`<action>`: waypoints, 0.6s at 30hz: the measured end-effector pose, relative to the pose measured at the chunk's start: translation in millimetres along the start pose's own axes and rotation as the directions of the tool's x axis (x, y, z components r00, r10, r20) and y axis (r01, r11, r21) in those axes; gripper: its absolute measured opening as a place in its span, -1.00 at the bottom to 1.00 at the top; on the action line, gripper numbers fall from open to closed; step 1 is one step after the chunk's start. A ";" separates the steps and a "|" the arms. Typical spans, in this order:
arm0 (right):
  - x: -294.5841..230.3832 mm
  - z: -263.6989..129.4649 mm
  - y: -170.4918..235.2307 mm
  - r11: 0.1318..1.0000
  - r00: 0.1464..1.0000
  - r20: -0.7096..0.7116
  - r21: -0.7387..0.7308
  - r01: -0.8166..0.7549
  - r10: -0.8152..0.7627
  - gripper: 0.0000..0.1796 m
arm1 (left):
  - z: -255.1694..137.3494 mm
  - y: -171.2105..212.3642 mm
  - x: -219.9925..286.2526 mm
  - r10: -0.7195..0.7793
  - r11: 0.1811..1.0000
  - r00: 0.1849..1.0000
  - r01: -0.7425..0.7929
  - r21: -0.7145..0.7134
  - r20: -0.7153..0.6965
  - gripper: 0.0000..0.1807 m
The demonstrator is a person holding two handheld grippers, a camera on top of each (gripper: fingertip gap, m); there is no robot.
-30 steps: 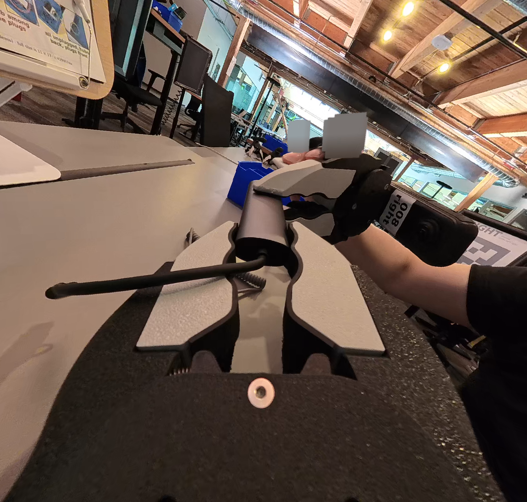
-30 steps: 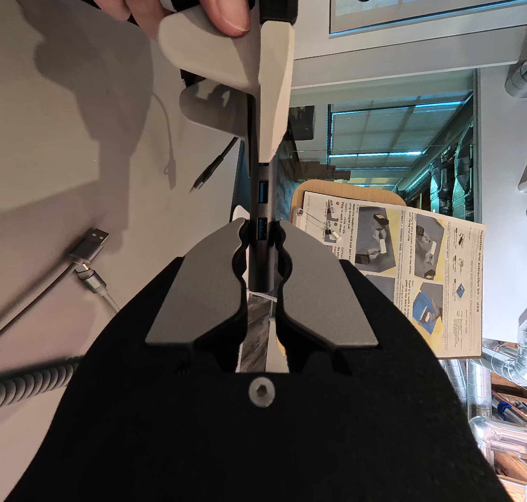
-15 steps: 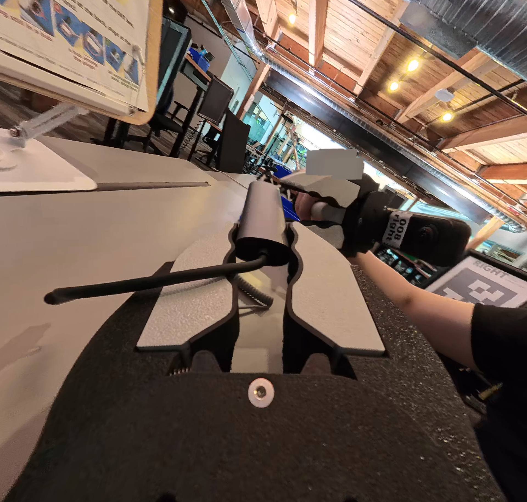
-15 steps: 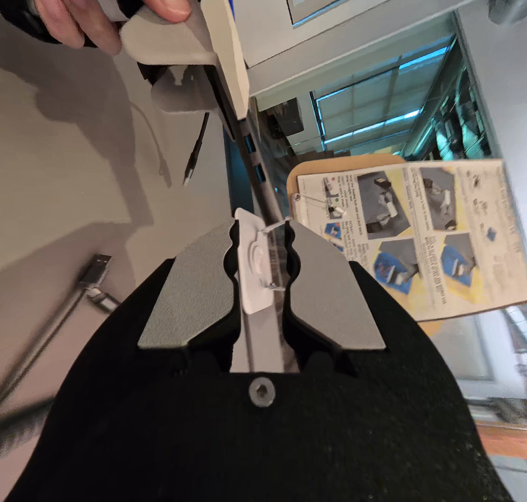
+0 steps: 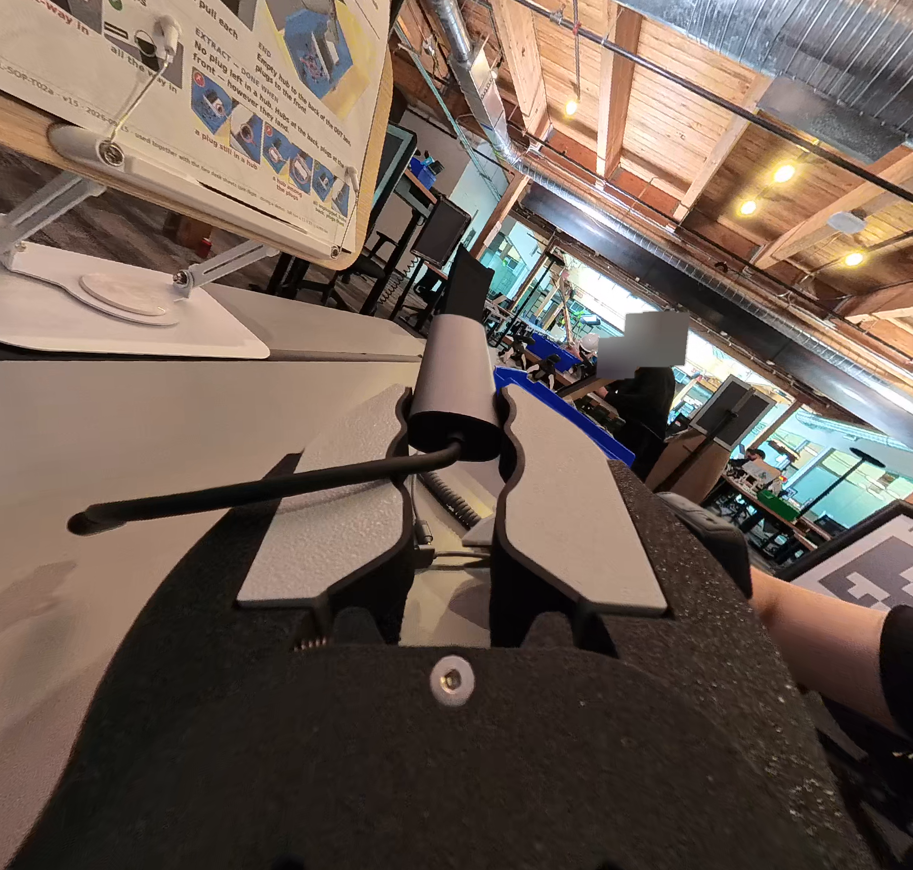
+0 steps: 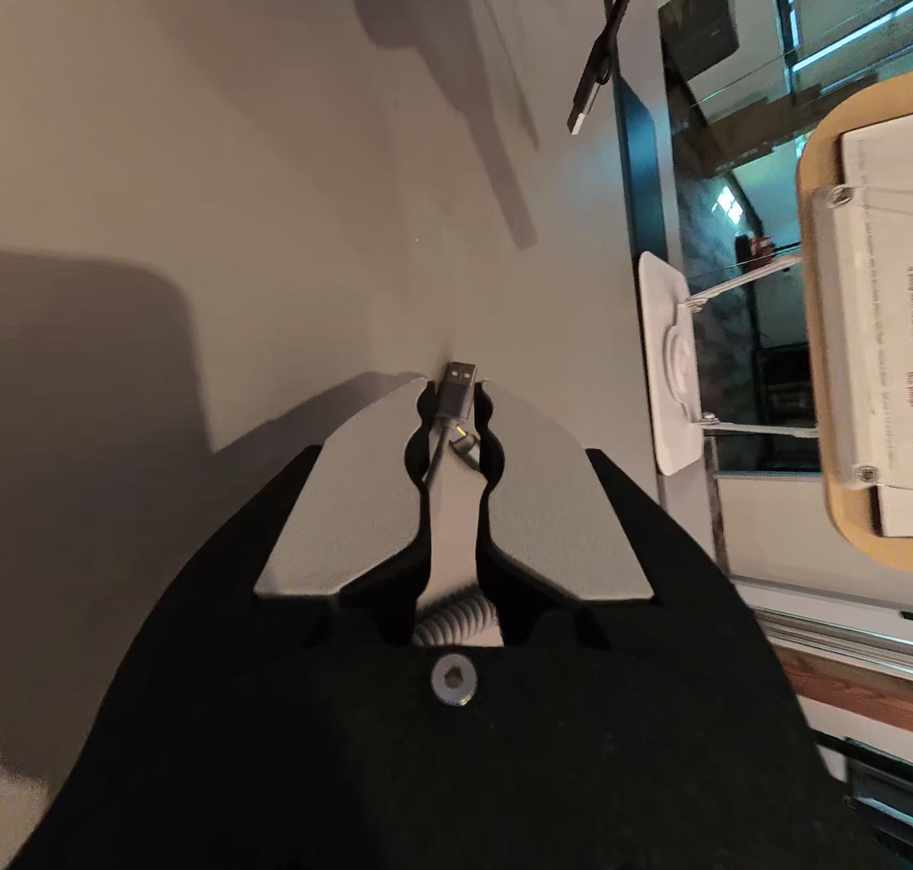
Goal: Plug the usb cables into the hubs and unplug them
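Left wrist view. Left gripper (image 5: 452, 419): jaws closed on a grey hub (image 5: 455, 371), gripped near its black end cap and raised above the grey table (image 5: 148, 431). A black lead (image 5: 257, 488) runs out of the cap to the left, over the left finger. A coiled cable (image 5: 452, 498) lies on the table under the jaws. Behind: an instruction board (image 5: 197, 80) on a white stand (image 5: 123, 307), and a blue bin (image 5: 558, 416) to the right of the hub.

Right wrist view. Right gripper (image 6: 452, 391): jaws parted a little, straddling a grey USB plug (image 6: 457, 389) that lies on the table (image 6: 247, 204); whether the tips press it cannot be told. Its cord runs back between the fingers to a coiled section (image 6: 452, 621). A dark plug (image 6: 585, 95) hangs at upper right.
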State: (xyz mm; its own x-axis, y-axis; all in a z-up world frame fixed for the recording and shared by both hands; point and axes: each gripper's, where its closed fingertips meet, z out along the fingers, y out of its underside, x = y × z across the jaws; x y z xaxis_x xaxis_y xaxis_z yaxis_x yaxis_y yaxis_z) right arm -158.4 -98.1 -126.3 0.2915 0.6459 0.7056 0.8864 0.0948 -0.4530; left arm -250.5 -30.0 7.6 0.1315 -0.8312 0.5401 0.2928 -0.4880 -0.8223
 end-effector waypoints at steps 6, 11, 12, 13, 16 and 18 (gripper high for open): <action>-0.6 15.1 9.1 0.997 0.996 0.050 -0.034 -0.070 0.072 -0.79 | 2.1 2.9 2.1 -0.001 1.000 1.000 0.001 -0.013 -0.008 -0.64; -1.7 22.1 17.8 0.993 0.993 0.067 -0.069 -0.093 0.097 -0.82 | 2.5 3.2 3.1 -0.005 1.000 1.000 0.005 -0.018 -0.013 -0.64; -1.4 22.6 18.5 0.992 0.992 0.071 -0.073 -0.103 0.108 -0.83 | 2.5 3.1 3.5 -0.005 1.000 1.000 0.005 -0.017 -0.015 -0.64; -1.8 22.8 19.0 0.990 0.989 0.083 -0.077 -0.119 0.125 -0.84 | 2.4 2.9 4.0 -0.005 1.000 1.000 0.005 -0.017 -0.017 -0.64; -1.3 23.5 20.2 0.982 0.978 0.109 -0.080 -0.168 0.176 -0.84 | 2.7 3.3 4.8 -0.007 1.000 1.000 0.007 -0.020 -0.022 -0.64; -1.1 24.0 21.4 0.975 0.969 0.126 -0.087 -0.203 0.213 -0.84 | 3.1 4.0 5.3 -0.008 1.000 1.000 0.007 -0.023 -0.024 -0.64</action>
State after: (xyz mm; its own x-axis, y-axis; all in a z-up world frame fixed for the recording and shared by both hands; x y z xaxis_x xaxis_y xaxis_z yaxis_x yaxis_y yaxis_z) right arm -148.4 -78.7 -149.8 0.4261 0.7415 0.5184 0.8365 -0.1047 -0.5379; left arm -245.6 -35.5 7.8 0.1061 -0.8337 0.5420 0.2722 -0.4999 -0.8222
